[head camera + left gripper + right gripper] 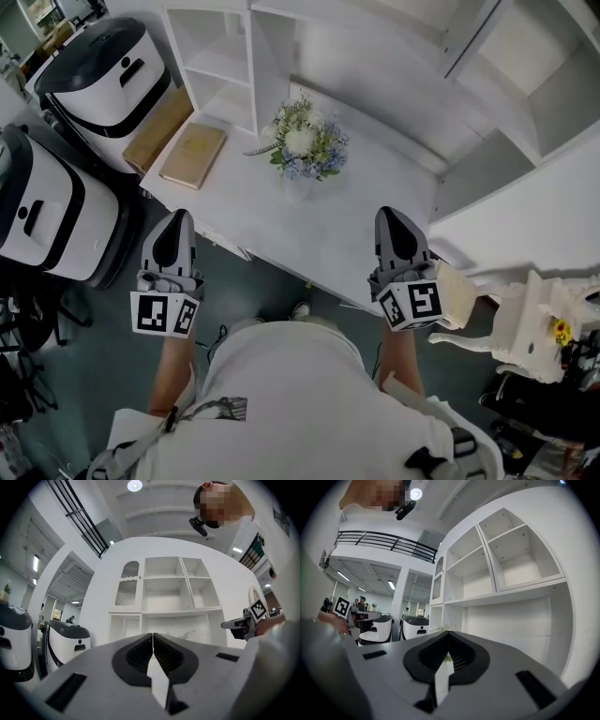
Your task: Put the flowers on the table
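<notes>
The flowers (pixel 305 141) are sitting upright on the white table (pixel 281 220), toward its 12 o'clock side, a book (pixel 193 156) lying at their 9 o'clock. The left gripper (pixel 175 217) and right gripper (pixel 394 214) are hovering at 7 and 5 o'clock, jaws pressed together on nothing. Being well apart from the bouquet, they are suggesting the placing is done.

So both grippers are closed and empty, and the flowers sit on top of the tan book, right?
Not on the tan book. In the head view the flowers sit on the white table itself, apart from that book, which lies to their left. The rest holds: the left gripper and the right gripper are both closed and empty.
</notes>
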Motion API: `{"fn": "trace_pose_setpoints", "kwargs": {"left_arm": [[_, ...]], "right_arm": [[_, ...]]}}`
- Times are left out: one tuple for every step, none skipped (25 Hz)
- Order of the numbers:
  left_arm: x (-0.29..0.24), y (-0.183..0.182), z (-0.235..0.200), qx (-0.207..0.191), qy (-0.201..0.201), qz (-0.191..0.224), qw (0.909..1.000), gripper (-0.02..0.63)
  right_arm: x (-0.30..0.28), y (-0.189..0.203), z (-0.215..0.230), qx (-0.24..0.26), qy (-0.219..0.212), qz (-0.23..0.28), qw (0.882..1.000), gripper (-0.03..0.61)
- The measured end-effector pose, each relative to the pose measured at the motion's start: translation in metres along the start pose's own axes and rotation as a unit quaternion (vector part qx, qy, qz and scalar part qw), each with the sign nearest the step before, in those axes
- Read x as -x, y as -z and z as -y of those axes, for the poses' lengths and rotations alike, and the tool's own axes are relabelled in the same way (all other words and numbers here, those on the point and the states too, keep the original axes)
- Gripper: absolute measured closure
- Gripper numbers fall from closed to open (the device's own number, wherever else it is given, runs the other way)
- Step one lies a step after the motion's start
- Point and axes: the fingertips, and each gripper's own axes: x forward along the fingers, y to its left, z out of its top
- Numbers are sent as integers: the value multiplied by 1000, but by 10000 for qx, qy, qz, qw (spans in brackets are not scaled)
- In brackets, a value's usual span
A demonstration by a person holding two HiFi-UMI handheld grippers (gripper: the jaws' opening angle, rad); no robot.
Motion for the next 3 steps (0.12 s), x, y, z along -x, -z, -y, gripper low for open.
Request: {"fn": "trace_pose_setpoints", "kwargs": {"left_arm": [[0, 0, 1, 8, -7, -2, 10000, 598], [0, 1, 2, 18, -14, -5, 10000, 598], [0, 2, 3, 28, -22, -8, 10000, 598]], "right_arm": [[-1, -1, 0, 4, -15, 10, 10000, 569], [-1, -1, 0, 8, -29, 17, 10000, 569], [-2, -1, 1, 12, -43, 22, 10000, 569]]}}
